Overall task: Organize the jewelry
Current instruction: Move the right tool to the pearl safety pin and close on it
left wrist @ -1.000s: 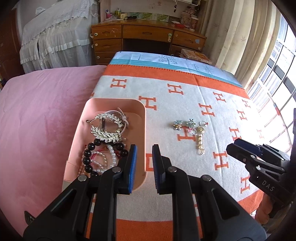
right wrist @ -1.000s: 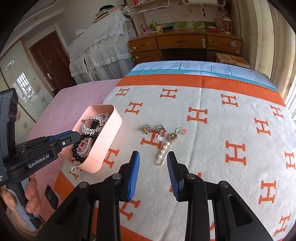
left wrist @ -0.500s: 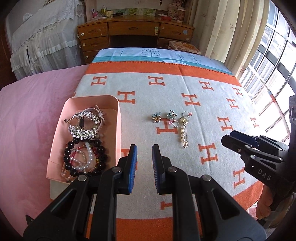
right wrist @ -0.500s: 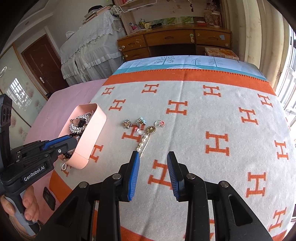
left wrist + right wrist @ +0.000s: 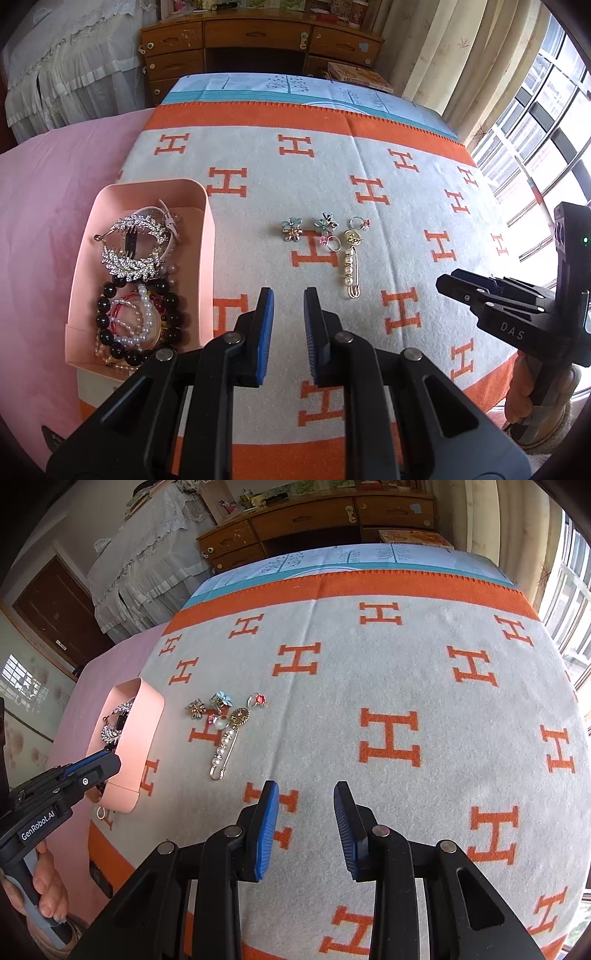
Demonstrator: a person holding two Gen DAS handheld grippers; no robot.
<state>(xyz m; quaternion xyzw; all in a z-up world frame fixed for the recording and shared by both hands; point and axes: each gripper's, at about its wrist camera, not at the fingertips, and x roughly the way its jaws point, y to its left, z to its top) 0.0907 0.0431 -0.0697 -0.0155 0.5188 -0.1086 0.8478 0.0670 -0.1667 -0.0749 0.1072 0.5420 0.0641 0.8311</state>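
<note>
Six small pieces, pin included, lie on the blanket ahead of both tools, left tool and right tool spread, empty; likely next: pinch one, carry to pink box.

"DAS" reads on the right gripper — "GenRobot.AI" on the left gripper; orange "H" letters cover the blanket beyond the fingers.
</note>
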